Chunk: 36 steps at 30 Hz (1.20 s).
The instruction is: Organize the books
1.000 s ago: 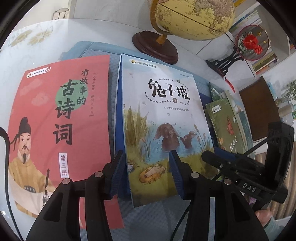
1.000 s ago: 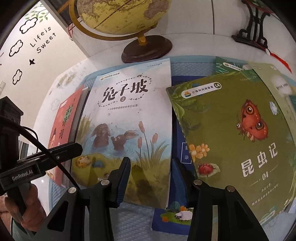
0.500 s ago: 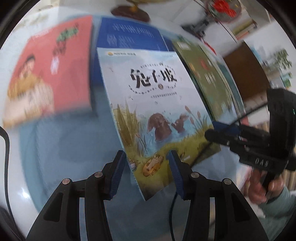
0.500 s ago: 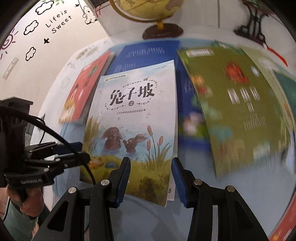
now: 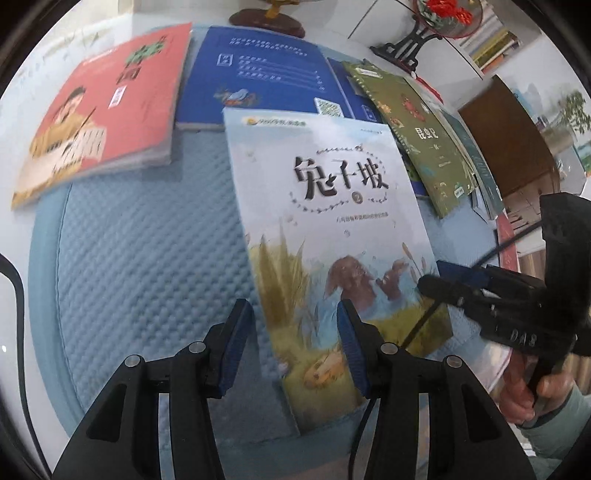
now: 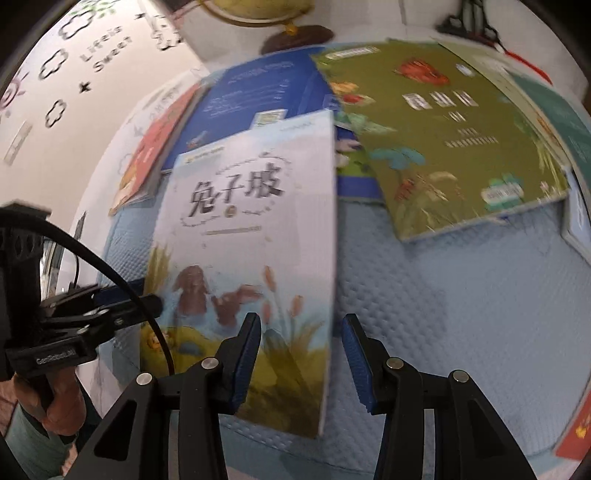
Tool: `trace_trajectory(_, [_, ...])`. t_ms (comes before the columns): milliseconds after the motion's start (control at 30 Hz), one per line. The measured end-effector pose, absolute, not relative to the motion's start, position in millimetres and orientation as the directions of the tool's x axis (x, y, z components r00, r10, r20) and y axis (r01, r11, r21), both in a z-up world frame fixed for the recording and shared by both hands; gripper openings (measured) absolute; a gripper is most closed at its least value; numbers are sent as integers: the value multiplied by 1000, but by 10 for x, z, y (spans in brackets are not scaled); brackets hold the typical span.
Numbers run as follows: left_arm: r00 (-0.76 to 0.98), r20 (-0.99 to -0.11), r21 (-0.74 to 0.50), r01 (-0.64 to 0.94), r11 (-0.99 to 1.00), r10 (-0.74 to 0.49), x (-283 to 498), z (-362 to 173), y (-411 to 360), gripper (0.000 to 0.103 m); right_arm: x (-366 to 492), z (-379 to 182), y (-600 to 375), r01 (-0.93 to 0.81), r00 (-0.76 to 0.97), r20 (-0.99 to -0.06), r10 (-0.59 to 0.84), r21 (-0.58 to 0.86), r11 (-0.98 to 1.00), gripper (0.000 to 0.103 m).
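Observation:
A pale blue rabbit picture book (image 5: 332,236) is held up off the blue quilted mat (image 5: 140,236), tilted. My left gripper (image 5: 291,343) grips its lower left edge. My right gripper (image 6: 300,354) grips its lower right edge; it also shows in the left wrist view (image 5: 443,284). The book also shows in the right wrist view (image 6: 251,236). A red poetry book (image 5: 107,107), a dark blue book (image 5: 258,74) and a green insect book (image 5: 417,125) lie flat on the mat behind.
A globe's wooden base (image 5: 266,22) and a black stand with a red ornament (image 5: 417,44) are at the table's back. More books lie under and right of the green book (image 6: 554,107). A red book corner (image 6: 576,432) is at the right edge.
The rabbit book has been lifted off the dark blue book and pulled toward me by both grippers. The dark blue book beneath is now uncovered.

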State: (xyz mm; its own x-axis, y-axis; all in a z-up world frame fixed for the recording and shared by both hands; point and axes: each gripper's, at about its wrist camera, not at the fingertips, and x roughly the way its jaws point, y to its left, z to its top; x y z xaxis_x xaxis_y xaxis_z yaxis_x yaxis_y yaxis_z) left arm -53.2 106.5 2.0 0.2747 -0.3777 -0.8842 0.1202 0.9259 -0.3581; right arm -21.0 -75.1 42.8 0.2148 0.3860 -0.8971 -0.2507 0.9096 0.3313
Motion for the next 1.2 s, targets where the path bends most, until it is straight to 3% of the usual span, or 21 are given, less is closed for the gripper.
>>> trace_trajectory(133, [318,-856,-388,128,913,-409,-589,225,1098,44,-256,413,-673,-278,242,-903,356,287,917,44])
trace_trajectory(233, [374,-800,-439,167,883,-469,-704,504,1063,44,-255,388,-778,-256,241,-881,406,346,903,44])
trace_trajectory(400, [409,-830,-325,199,925,-380,-693,534,802,44,-234,358,-870,-237,231,-867,442,390,890,45])
trace_trajectory(467, [374,-834,-362,182,914,-405,-644,418,840,44,-228,358,-883,-239,231,-866,444,392,888,45])
trace_trajectory(533, [354,-828,-409,151,900,-435,-598,308,888,40,-217,354,-871,-237,235,-864,445,393,889,45])
trace_trajectory(767, [309,-802,-519,63,852,-511,-552,58,957,13,-317,359,-918,-213,249,-851,462,417,884,51])
trace_trajectory(967, [292,-678,-710,-22,704,-674,-531,70,1137,11,-316,328,-1155,-115,188,-793,579,568,815,56])
trace_trajectory(1200, [299,-706,-675,-11,738,-642,-433,196,1067,11,-323,407,-1290,-37,167,-662,731,736,676,57])
